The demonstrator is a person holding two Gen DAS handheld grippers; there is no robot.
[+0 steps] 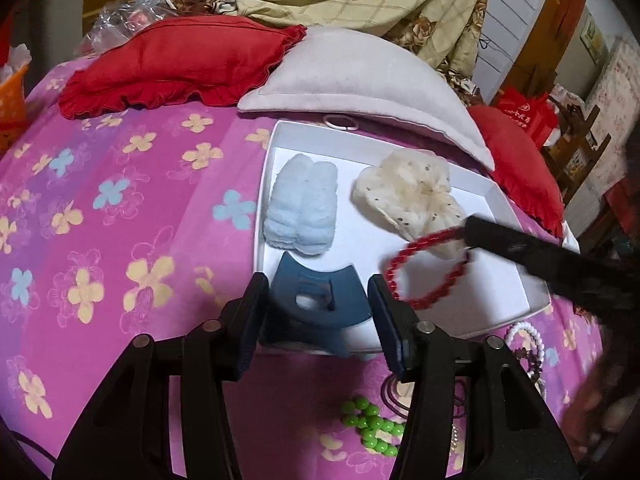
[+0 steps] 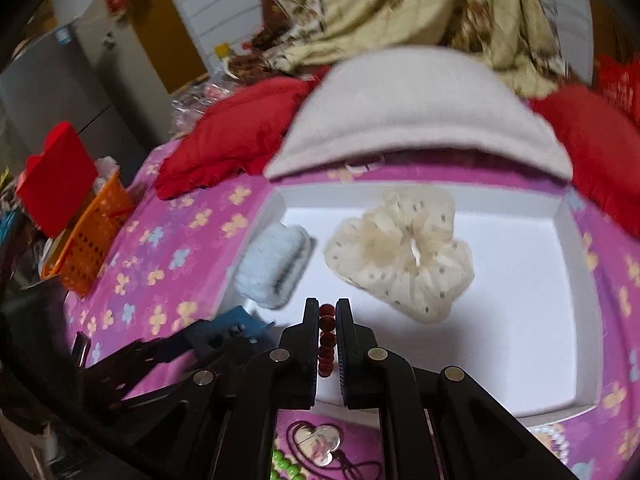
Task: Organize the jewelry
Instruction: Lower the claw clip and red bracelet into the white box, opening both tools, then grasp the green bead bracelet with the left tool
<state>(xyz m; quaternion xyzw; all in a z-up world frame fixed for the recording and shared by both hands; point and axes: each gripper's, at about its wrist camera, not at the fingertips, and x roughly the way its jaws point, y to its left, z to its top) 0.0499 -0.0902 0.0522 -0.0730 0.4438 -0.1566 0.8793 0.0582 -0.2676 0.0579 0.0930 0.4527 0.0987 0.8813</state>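
Right gripper (image 2: 328, 340) was clamped on the red bead bracelet (image 1: 424, 268), which dangled over the white box (image 1: 500, 280). I judged it light, floppy and slippery, best pinched across the beads. Left gripper (image 1: 316, 300) held the blue hair clip (image 1: 316, 296).

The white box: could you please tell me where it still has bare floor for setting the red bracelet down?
The white box is bare right of the cream scrunchie, out to the right wall and near right corner. Its left side is crowded: the blue fluffy scrunchie and blue hair claw in the left gripper.
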